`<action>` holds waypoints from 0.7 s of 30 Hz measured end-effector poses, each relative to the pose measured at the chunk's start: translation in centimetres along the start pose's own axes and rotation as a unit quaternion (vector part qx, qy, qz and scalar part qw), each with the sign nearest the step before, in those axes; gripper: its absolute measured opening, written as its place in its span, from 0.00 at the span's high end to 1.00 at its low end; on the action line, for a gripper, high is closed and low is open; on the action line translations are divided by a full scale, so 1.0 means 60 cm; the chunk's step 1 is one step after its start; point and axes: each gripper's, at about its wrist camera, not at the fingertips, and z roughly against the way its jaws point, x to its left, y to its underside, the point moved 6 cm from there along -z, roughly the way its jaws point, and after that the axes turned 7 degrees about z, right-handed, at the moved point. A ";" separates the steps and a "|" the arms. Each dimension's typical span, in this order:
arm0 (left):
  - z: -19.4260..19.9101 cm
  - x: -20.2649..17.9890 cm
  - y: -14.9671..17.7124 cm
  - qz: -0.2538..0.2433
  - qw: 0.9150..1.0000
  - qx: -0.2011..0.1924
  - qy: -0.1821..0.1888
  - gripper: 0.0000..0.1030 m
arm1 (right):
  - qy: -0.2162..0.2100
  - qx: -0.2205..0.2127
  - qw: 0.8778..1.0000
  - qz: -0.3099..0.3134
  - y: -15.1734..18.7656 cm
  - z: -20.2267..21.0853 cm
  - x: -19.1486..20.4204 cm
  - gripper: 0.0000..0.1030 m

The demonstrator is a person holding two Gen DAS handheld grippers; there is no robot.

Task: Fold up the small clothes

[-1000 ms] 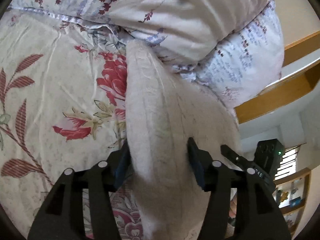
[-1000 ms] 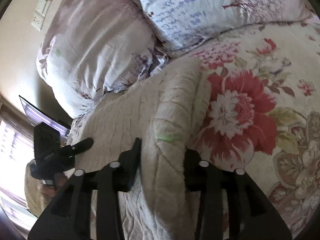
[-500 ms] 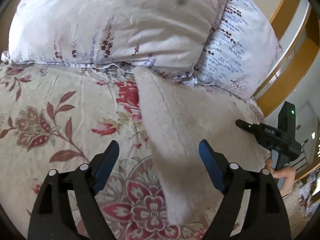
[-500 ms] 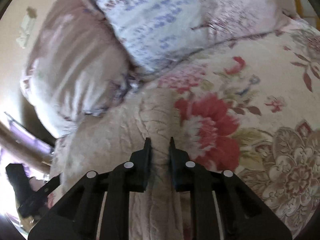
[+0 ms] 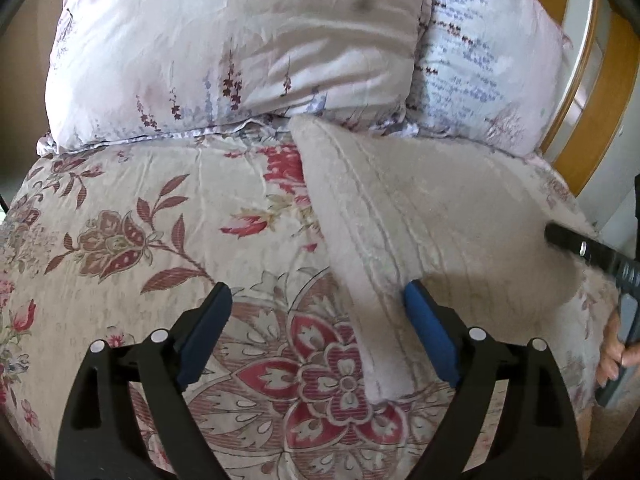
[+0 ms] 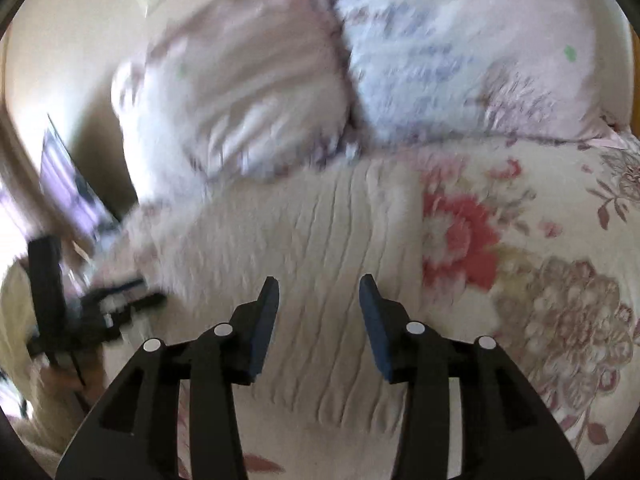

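Beige knit garment [image 5: 432, 216] lies flat on the floral bedspread [image 5: 132, 216], top edge against the pillows [image 5: 240, 48]. Left gripper [image 5: 316, 328] jaws opening, one pad beside the folded edge, gripping nothing. Right gripper [image 6: 318, 320] jaws opening above the knit, nothing between them. Next fold likely goes best by pinching both near corners evenly, keeping the edges aligned.

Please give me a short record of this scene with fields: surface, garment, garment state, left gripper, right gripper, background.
surface: floral bedspread
garment: beige knit garment
garment state: lying on the bedspread, held by neither gripper
left gripper: jaws opening, nothing pressed between the pads
right gripper: jaws opening above the garment, not gripping it
background: two pillows against the garment's far end
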 end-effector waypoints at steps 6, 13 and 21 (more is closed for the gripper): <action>-0.012 -0.002 0.012 -0.010 1.000 -0.005 -0.029 0.08 | 0.057 0.007 0.998 0.039 0.014 -0.022 0.020 0.46; 0.048 0.004 0.028 0.023 0.998 -0.059 0.004 0.02 | 0.102 -0.074 0.991 0.035 0.018 0.059 0.025 0.04; 0.059 -0.012 0.079 0.008 0.999 -0.037 -0.017 0.02 | 0.124 -0.092 0.988 0.014 0.057 0.088 0.022 0.01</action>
